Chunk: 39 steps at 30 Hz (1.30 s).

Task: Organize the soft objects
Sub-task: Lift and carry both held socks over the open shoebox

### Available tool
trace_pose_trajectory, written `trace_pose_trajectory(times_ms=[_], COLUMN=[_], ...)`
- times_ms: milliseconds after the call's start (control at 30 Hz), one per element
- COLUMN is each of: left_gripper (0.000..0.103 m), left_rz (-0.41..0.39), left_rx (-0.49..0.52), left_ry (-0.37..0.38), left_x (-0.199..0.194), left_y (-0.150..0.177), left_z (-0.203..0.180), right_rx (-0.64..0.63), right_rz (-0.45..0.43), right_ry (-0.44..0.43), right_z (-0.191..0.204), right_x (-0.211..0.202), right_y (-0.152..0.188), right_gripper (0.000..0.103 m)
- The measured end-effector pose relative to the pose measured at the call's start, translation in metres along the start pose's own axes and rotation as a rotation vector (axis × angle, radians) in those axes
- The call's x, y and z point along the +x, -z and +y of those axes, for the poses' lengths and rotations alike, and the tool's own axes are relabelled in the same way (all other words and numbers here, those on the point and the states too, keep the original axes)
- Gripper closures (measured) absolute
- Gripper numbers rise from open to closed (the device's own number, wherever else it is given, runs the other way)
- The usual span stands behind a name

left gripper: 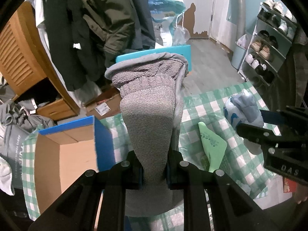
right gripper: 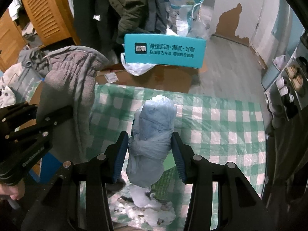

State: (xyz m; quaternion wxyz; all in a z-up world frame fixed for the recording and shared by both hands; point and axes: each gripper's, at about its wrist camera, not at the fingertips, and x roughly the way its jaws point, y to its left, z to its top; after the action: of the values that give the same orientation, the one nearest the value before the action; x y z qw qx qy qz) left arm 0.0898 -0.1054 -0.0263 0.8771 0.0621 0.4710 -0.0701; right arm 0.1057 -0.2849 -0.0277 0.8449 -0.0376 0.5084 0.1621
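Fleece of a grey garment [left gripper: 152, 127] is pinched tight in the left gripper [left gripper: 154, 170] over the gingham cloth [left gripper: 244, 159], beside the open cardboard box [left gripper: 63, 159], presumably its destination, while the right gripper [right gripper: 150, 154] clasps a knotted blue plastic-bag bundle [right gripper: 152, 134].

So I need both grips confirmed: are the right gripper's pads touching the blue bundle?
Touching: the right wrist view shows both pads pressed against the blue bundle.

The lower end of the grey fleece garment [left gripper: 152, 119] is hidden behind the left gripper [left gripper: 154, 170]. The shoes on the shoe rack [left gripper: 269, 44] are too small to be told apart, and the open cardboard box [left gripper: 65, 154] is partly cut off by black gripper parts.
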Motion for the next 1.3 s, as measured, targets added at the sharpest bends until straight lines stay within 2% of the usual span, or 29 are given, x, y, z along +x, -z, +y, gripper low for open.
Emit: trace_pose_trajectory(times_ms=[600,1300], left_gripper=[0.086,0.086], left_rz=[-0.064,-0.090], left_rx=[-0.047,-0.165], left_ry=[0.004,-0.035], left_x=[-0.046,-0.066], left_y=[0.017,0.044], left_z=[0.046,0.125], right_rx=[-0.084,-0.159], right_rz=[-0.040,-0.013], right_ry=[-0.056,-0.163], right_z=[0.052,0.135], right_x=[-0.026,-0.011], right_y=[-0.010,-0.034], right_gripper=[0.058,0.058])
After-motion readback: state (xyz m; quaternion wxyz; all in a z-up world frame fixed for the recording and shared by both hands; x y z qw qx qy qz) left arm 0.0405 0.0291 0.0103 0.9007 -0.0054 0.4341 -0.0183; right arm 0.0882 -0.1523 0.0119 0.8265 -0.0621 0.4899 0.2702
